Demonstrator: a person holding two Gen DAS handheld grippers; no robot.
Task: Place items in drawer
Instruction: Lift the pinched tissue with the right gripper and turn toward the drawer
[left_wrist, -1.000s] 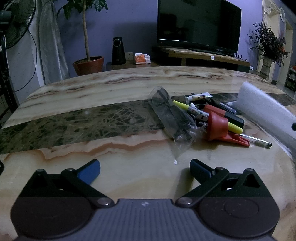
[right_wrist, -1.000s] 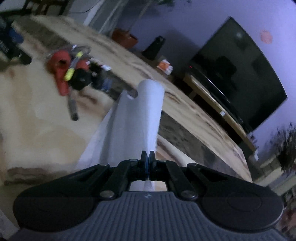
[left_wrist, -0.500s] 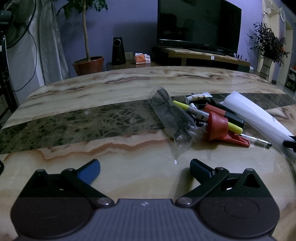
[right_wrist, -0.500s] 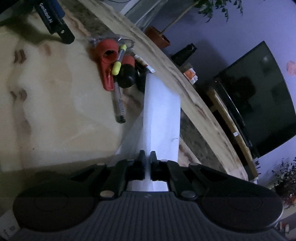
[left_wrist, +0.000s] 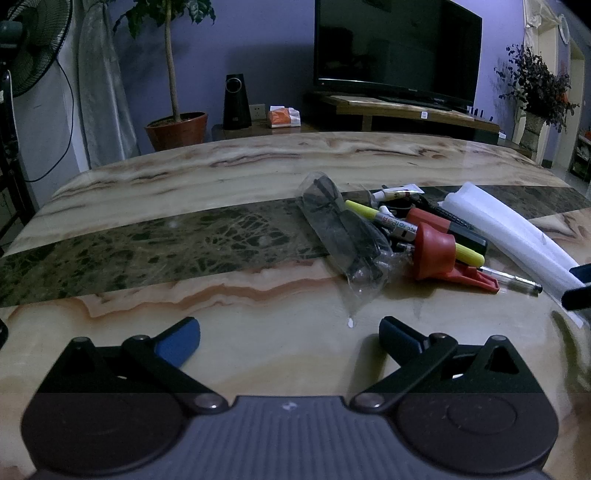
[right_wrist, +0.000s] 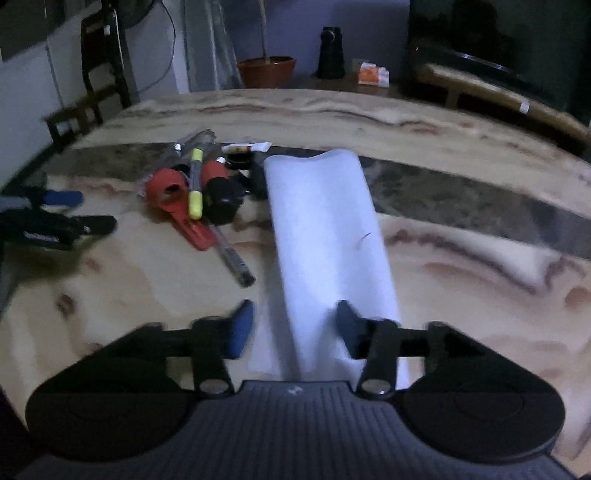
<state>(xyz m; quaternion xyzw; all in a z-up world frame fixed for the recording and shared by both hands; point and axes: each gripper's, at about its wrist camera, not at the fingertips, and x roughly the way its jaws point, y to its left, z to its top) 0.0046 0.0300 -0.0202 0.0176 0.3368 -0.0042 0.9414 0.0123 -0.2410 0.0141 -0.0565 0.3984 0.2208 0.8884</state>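
A white foam sheet, loosely curled, lies on the marble table at the right of a pile of small items. My right gripper straddles its near end. Its jaws are opening and the pads stand off the sheet. The pile holds a red plastic tool, a yellow highlighter, a clear pen, a white tube and a clear bag with something dark inside. My left gripper hangs open and empty over bare table, short of the pile. No drawer is in view.
Behind the table stand a potted plant, a black speaker and a TV on a low bench. A fan is at the far left and a wooden chair beyond the table's left end.
The right gripper went from shut on the foam sheet to open, and its view rolled level. The sheet dropped from a raised tilt to lying on the table. The left gripper stayed still.
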